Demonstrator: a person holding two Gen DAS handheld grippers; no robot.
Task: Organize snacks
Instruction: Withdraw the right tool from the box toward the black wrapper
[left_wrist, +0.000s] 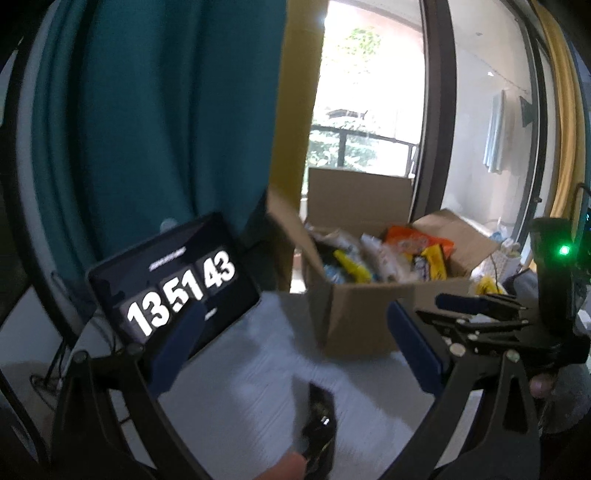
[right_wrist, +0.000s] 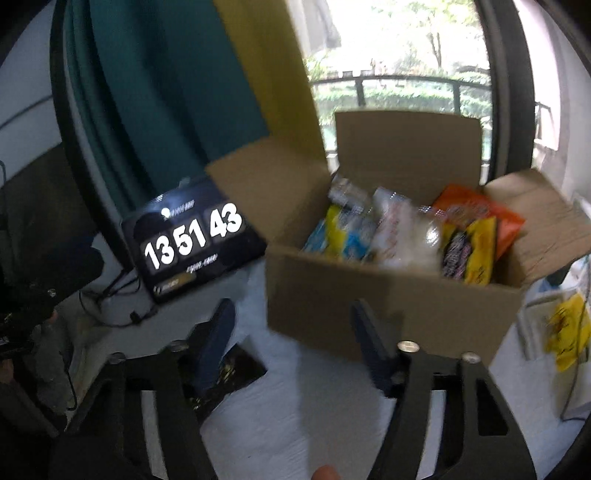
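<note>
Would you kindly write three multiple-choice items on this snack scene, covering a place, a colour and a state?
1. Where does the black tablet showing a clock stand?
A. left of the brown cardboard box
B. inside it
C. on top of it

2. What colour is the snack bag at the box's right end?
A. purple
B. orange
C. green

3. How are the box's flaps?
A. taped shut
B. folded open
C. cut off

Answers: 1 A, the tablet leans beside the box's left flap. 2 B, an orange bag sits behind the yellow one. 3 B, the flaps stand out and the snacks show.
</note>
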